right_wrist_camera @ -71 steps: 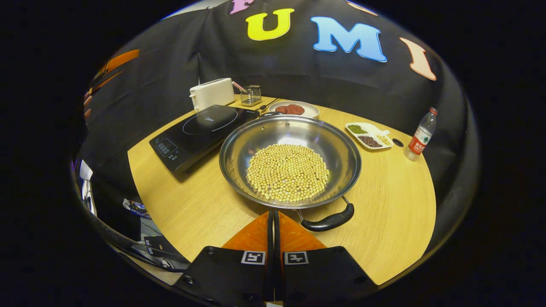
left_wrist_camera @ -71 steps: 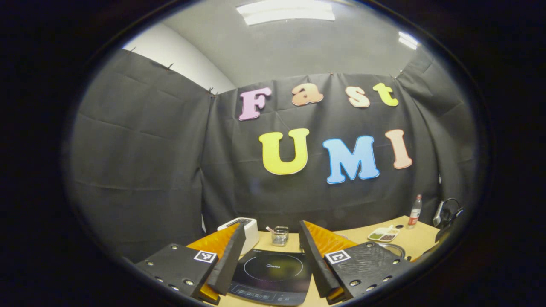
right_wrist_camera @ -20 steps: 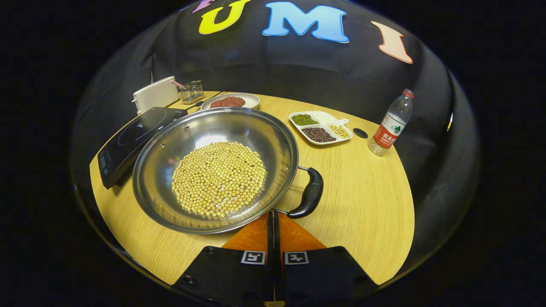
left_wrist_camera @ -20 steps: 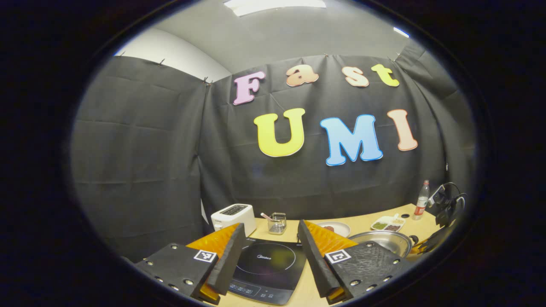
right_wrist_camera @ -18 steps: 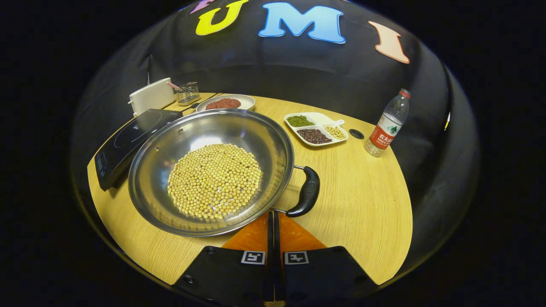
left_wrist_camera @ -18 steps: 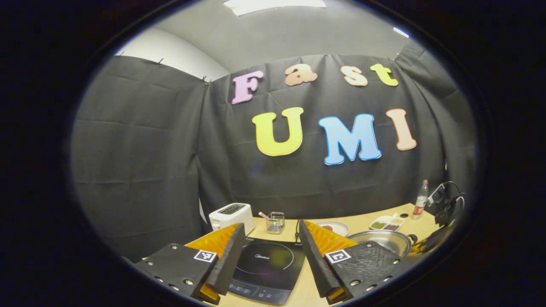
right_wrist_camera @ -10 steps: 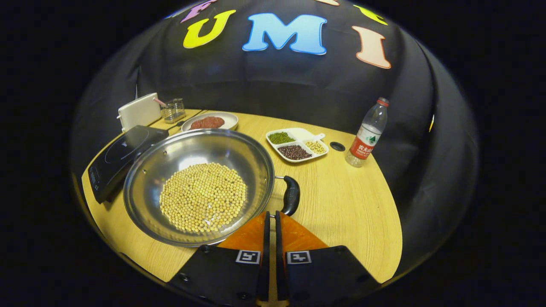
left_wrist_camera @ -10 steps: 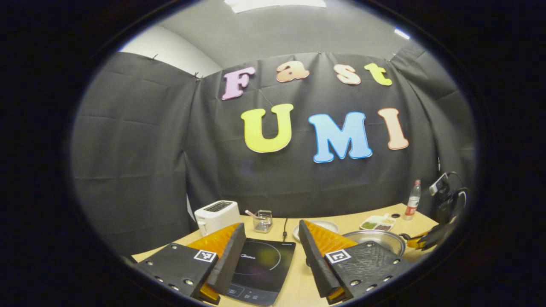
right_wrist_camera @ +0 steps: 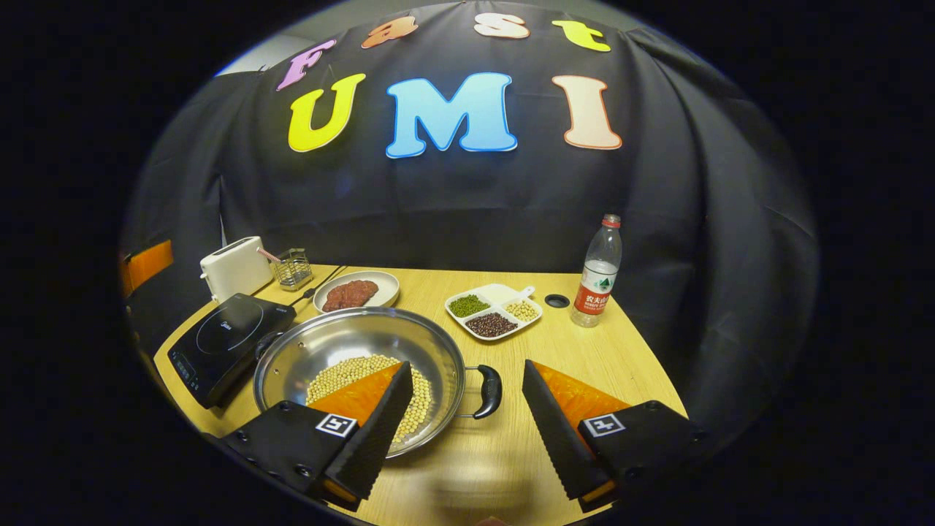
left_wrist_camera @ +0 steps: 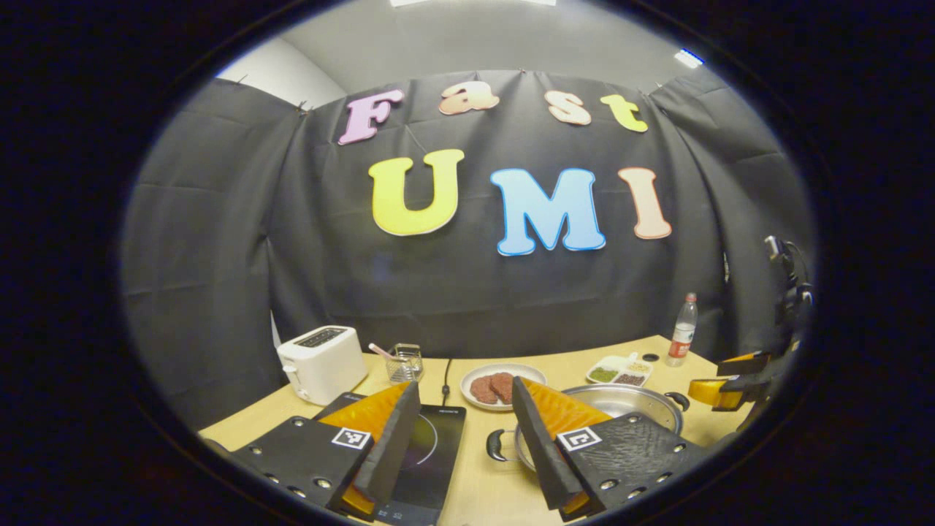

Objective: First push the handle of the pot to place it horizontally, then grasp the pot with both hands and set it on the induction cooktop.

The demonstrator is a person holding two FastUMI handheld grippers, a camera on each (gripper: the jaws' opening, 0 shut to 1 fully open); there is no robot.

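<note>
Pot (right_wrist_camera: pixel 365 351) holds soybeans (right_wrist_camera: pixel 343 372); both tools, left (left_wrist_camera: pixel 459 431) and right (right_wrist_camera: pixel 467 424), spread wide, grasping nothing.

A cloth-walled booth (right_wrist_camera: pixel 657 219) staged as kitchen: toaster (right_wrist_camera: pixel 235 267), induction cooktop (right_wrist_camera: pixel 228 337).

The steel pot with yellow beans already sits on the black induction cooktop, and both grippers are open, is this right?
Not quite: the right gripper view shows the steel pot on the wooden table, beside the black induction cooktop. Both grippers, left gripper and right gripper, are open.
</note>
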